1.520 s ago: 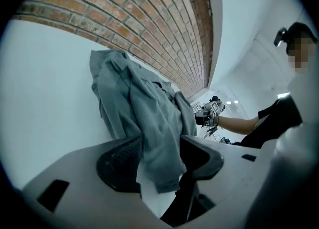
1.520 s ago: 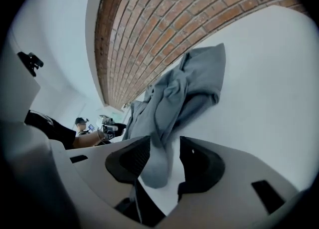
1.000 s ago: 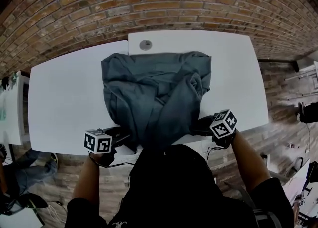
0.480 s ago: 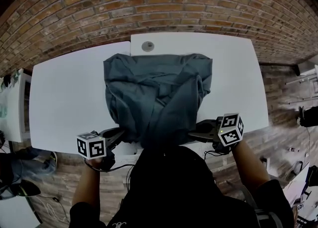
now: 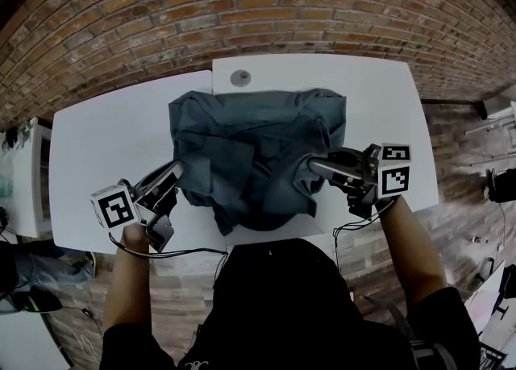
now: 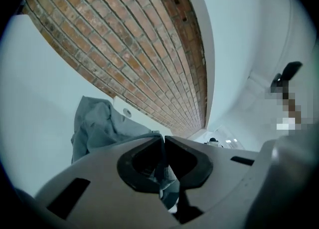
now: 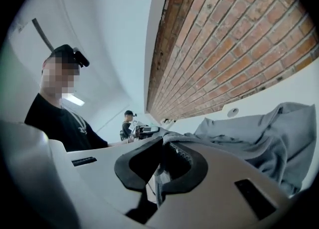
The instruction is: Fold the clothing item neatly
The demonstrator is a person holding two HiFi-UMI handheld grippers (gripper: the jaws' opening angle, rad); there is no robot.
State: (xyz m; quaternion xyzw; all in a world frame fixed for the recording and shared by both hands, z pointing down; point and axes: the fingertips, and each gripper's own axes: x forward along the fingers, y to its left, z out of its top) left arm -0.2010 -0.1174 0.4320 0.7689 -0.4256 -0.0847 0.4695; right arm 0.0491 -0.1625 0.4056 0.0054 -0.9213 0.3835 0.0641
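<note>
A grey-teal garment [image 5: 250,147] lies crumpled on the white table [image 5: 105,143]. My left gripper [image 5: 173,172] is shut on the garment's near-left edge and holds it above the table. My right gripper [image 5: 314,166] is shut on the near-right edge, also lifted. Both pairs of jaws have just closed, with cloth between them. In the left gripper view a fold of cloth is pinched at the left gripper [image 6: 163,139], and the rest of the garment [image 6: 94,123] trails to the table. The right gripper [image 7: 162,142] shows a strip of cloth between its pads, with the garment [image 7: 269,133] draped beyond.
A brick wall [image 5: 242,6] runs behind the table. A round grommet [image 5: 240,77] sits in the tabletop just beyond the garment. A white cabinet [image 5: 20,175] stands at the left. A cable [image 5: 177,253] hangs at the table's near edge. A person [image 7: 60,123] shows in the right gripper view.
Both grippers have closed on the garment's near edge and risen from the table's front edge, moving over the table. The hem that hung over the edge is now lifted.
</note>
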